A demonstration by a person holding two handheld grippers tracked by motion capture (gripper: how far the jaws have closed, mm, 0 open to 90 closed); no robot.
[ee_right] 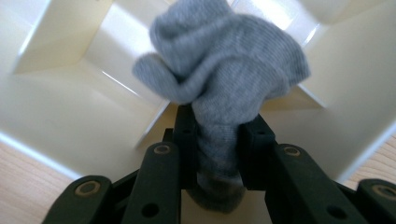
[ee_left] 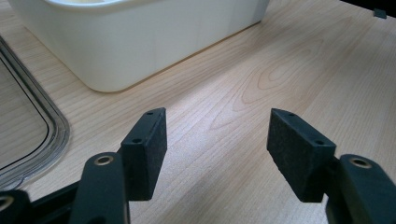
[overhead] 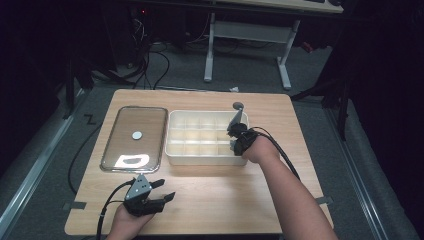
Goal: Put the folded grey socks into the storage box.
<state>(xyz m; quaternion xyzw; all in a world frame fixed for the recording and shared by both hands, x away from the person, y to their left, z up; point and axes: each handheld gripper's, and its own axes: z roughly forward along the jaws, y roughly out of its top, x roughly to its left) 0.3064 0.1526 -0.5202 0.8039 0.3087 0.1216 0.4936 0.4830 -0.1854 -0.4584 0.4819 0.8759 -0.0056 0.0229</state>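
Observation:
My right gripper (ee_right: pixel 217 133) is shut on a grey knitted sock (ee_right: pixel 224 79), whose bunched end hangs over the cells of a cream divided box (ee_right: pixel 60 116). From above, that gripper (overhead: pixel 235 137) sits at the right end of the box (overhead: pixel 172 150), pointing into it. Near the table's front edge my left gripper (overhead: pixel 165 190) stands open, with nothing between its jaws. In the left gripper view the left gripper (ee_left: pixel 217 149) is over bare wood, with the box's cream wall (ee_left: pixel 140 42) ahead of it.
A clear flat lid or tray (overhead: pixel 112 152) with a small round white piece (overhead: pixel 137 134) on it lies left of the box; its rim (ee_left: pixel 51 140) shows beside my left gripper. A small grey item (overhead: pixel 238 106) lies behind the box. A white desk frame (overhead: pixel 285 70) stands beyond the table.

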